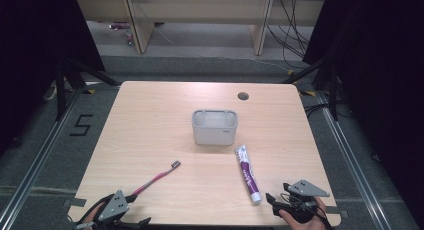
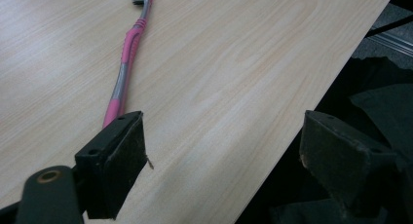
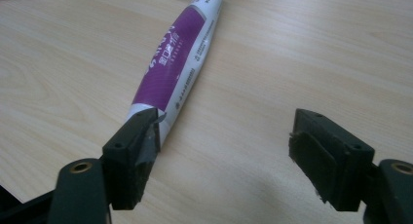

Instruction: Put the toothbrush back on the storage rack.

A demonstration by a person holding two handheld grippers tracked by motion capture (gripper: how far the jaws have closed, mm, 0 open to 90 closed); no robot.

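Observation:
A pink and grey toothbrush lies on the wooden table, bristle end pointing away. My left gripper is open at the table's front left edge, its left jaw just beside the handle's near end. A purple and white toothpaste tube lies at the front right, cap end nearest me. My right gripper is open just right of the cap end, its left jaw close to the tube. A grey holder box stands at the table's middle.
A round cable hole sits near the table's far right edge. The table's front edge runs under the left gripper, with dark cloth below it. Beyond the table are floor, cables and wooden furniture legs.

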